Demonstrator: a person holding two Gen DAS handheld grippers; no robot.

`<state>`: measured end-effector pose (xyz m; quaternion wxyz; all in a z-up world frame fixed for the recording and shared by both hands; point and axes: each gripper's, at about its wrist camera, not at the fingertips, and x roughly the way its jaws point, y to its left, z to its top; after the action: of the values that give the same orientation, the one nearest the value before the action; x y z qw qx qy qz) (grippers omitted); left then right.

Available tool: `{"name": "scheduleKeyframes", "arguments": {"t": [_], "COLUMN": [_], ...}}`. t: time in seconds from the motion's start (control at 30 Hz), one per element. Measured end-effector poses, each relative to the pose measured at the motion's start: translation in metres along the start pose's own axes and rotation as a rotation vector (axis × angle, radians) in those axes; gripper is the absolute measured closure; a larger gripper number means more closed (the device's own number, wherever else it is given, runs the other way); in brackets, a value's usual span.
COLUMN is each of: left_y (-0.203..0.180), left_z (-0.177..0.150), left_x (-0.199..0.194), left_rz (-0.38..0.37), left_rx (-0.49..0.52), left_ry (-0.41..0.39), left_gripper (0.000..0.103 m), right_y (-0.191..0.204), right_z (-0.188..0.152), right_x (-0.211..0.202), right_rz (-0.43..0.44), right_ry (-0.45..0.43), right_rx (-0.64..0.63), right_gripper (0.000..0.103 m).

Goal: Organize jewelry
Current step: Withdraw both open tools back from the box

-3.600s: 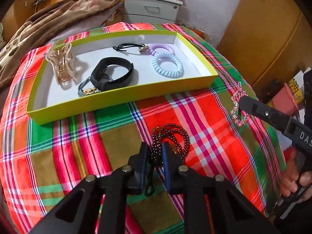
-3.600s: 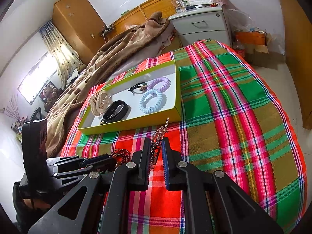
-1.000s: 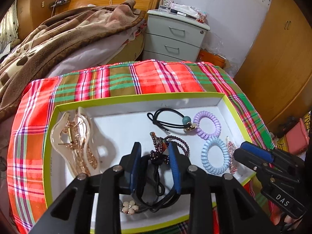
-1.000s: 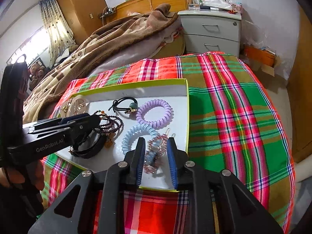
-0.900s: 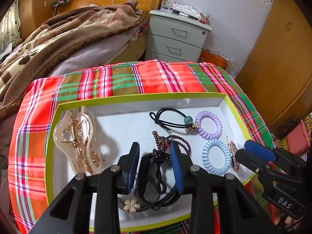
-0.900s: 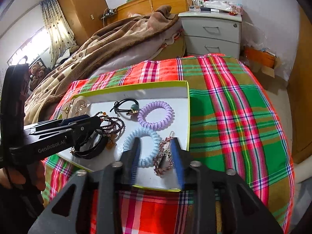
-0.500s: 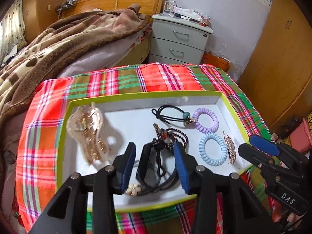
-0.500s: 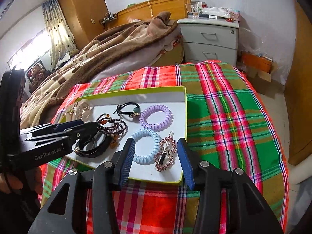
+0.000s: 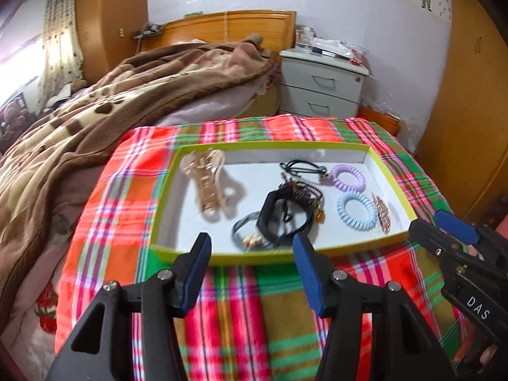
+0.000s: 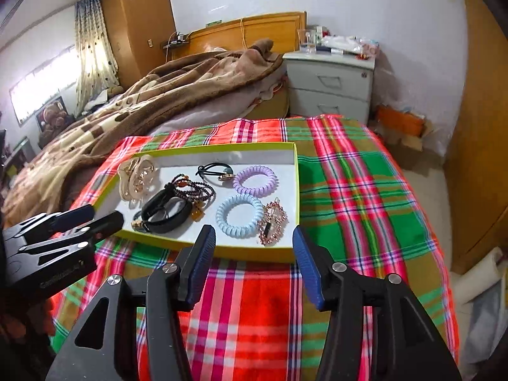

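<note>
We hold the left gripper [image 9: 250, 249] and the right gripper [image 10: 250, 244] wide apart and empty at the bottom centre of each frame, just short of the green-rimmed tray [image 10: 295, 190] mid-frame, where all the jewelry lies. The beaded bracelet [image 10: 193, 190] overlaps the black band [image 10: 165, 211], so a careless lift could drag both. We count two coil ties, one claw clip [image 9: 204, 179], one rhinestone clip [image 10: 273, 222], two elastic ties.
</note>
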<state>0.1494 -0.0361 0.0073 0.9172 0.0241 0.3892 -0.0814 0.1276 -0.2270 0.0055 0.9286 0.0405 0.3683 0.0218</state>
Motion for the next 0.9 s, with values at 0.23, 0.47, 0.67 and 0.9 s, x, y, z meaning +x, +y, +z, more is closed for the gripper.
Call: {"name": "scheduleKeyframes", "arguments": {"t": [0.23, 0.47, 0.67, 0.9], "left_y": [0.002, 0.001, -0.002, -0.001], "left_z": [-0.022, -0.031, -0.038, -0.04], "left_x": [-0.016, -0.019, -0.017, -0.016], "left_rz": [0.059, 0.097, 0.108, 0.11], "left_rx": [-0.005, -0.011, 0.002, -0.005], "left_ry": [-0.024, -0.017, -0.008, 0.002], "left_gripper": [0.047, 0.047, 0.047, 0.047], "right_y": [0.011, 0.014, 0.016, 0.02], "right_z": [-0.009, -0.017, -0.02, -0.022], "right_x": [-0.009, -0.013, -0.013, -0.013], "right_rz": [0.013, 0.013, 0.011, 0.007], "right_ry": [-0.01, -0.007, -0.004, 0.002], "right_rx": [-0.014, -0.01, -0.01, -0.019], "right_gripper": [0.049, 0.049, 0.049, 0.049]}}
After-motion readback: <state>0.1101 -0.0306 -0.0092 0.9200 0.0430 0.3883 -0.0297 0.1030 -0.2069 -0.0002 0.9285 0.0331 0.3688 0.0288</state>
